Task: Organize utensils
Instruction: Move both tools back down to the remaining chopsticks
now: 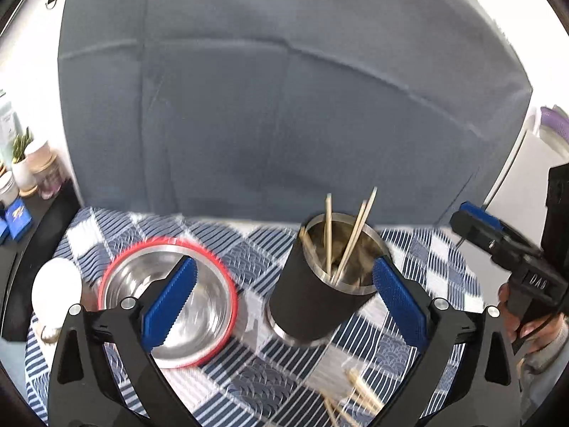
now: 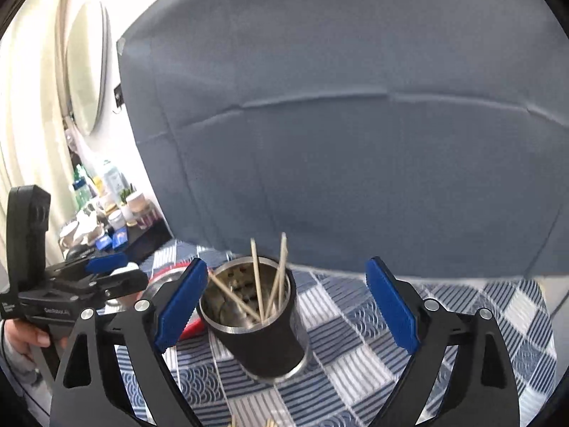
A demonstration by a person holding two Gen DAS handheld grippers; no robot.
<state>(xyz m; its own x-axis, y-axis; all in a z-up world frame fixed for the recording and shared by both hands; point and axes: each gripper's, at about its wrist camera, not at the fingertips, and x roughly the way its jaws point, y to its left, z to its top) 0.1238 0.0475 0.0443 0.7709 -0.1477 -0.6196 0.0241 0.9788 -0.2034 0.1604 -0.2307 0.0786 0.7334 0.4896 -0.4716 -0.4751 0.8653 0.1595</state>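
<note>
Cup (image 1: pixel 313 306): sticks (image 1: pixel 350 238) inside, mid-table | bowl (image 1: pixel 167 306) left | loose sticks (image 1: pixel 355 396) near | left gripper (image 1: pixel 284 295), right gripper (image 2: pixel 286 307): both released, empty | cloth (image 1: pixel 426 249) beneath.

A grey padded chair back (image 1: pixel 284 106) stood behind the checked cloth (image 2: pixel 355 356), with potted plants (image 1: pixel 21 156) and a round mirror (image 2: pixel 87 67) at the left.

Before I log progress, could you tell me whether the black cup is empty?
Not empty: the black cup stands upright with several wooden sticks inside.
</note>
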